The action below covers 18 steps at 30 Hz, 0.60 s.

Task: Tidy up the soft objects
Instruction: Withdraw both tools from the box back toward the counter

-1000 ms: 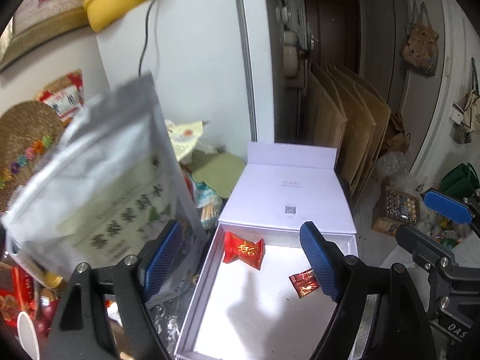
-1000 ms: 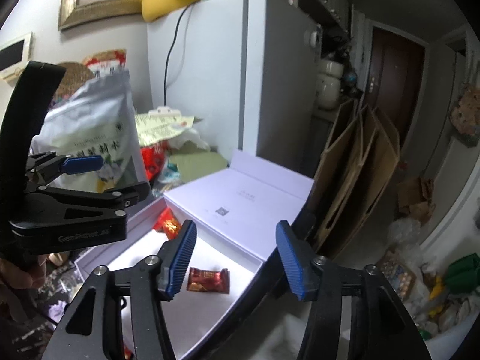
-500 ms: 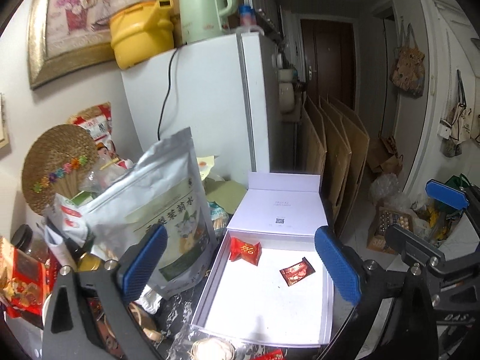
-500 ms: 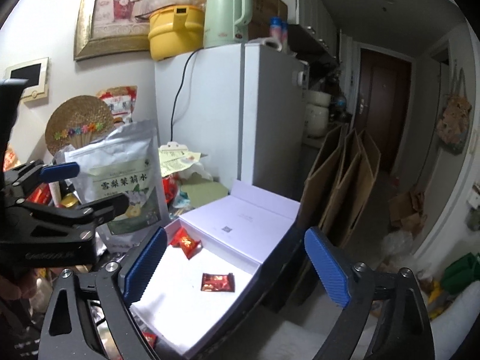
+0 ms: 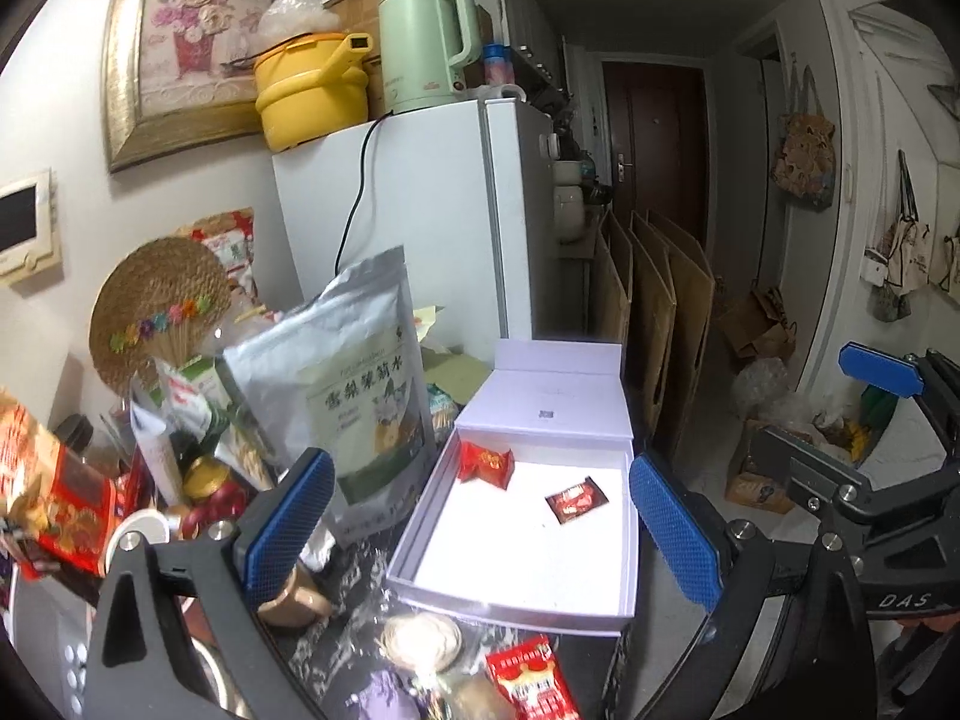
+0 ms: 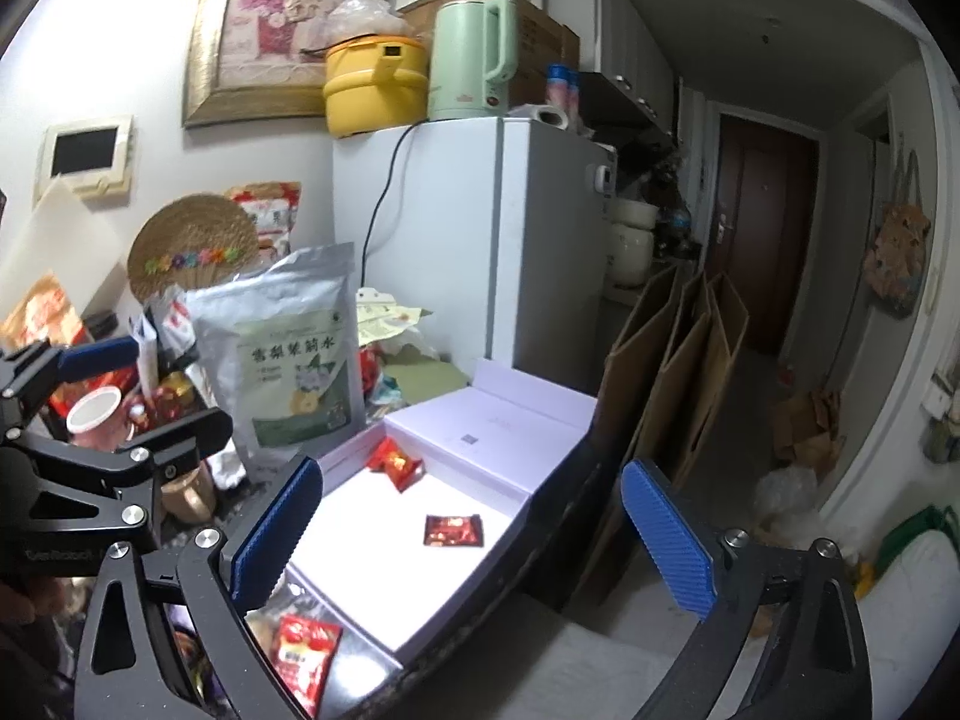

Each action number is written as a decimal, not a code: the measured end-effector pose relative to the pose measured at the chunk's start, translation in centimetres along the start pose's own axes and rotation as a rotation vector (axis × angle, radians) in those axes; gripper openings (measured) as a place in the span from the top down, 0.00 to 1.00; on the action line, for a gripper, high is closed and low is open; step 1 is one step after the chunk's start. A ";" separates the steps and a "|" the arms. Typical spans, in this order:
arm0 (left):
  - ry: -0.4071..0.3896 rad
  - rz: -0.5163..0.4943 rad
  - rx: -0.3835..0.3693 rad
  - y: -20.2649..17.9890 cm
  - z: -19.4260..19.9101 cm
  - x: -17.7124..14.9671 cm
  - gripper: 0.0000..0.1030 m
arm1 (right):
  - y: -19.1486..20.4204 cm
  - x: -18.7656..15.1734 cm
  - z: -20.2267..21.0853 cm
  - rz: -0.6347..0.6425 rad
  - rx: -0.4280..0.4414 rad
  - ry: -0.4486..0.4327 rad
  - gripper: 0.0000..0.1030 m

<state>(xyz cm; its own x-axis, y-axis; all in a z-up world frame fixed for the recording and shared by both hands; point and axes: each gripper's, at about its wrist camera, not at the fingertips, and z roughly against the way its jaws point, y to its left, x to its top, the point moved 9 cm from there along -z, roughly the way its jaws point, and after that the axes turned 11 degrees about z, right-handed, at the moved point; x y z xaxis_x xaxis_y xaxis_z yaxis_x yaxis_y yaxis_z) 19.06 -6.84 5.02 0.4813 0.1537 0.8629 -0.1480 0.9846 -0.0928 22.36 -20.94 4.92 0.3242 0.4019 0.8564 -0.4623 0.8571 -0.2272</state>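
A white open box (image 5: 420,546) (image 6: 360,618) lies on the dark table. Inside it are a bright red packet (image 5: 485,463) (image 6: 396,463) near the back and a dark red candy (image 5: 577,499) (image 6: 453,530) in the middle. A silver pouch (image 5: 354,384) (image 6: 288,360) stands upright left of the box. A red snack packet (image 5: 531,681) (image 6: 302,654) lies in front of the box. My left gripper (image 5: 480,534) is open and empty, above the box's front. My right gripper (image 6: 474,540) is open and empty, over the box's right side.
A white fridge (image 5: 432,228) stands behind the box, with a yellow pot (image 5: 309,96) and green kettle (image 5: 426,42) on top. Clutter of jars and packets (image 5: 90,480) fills the table's left. Cardboard sheets (image 5: 660,312) lean to the right of the fridge.
Both grippers pulled back and up from the box and opened wider. The left gripper let go of the silver pouch, which now stands beside the box.
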 end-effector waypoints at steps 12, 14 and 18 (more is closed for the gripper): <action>0.034 0.023 -0.005 1.5 2.2 -3.9 0.03 | 3.3 -3.3 2.6 0.007 0.017 0.009 0.01; 0.040 0.024 -0.002 1.8 2.4 -4.4 0.03 | 3.9 -3.9 2.9 0.007 0.025 0.012 0.01; 0.054 0.030 0.004 2.7 3.0 -5.6 0.02 | 5.0 -5.1 3.2 0.002 0.039 0.022 0.01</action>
<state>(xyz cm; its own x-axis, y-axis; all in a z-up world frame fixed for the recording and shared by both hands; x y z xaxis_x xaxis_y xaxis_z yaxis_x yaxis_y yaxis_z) 13.37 -5.34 1.40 0.5224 0.1876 0.8318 -0.1663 0.9792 -0.1163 15.74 -19.79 0.95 0.3411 0.4106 0.8456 -0.4948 0.8433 -0.2099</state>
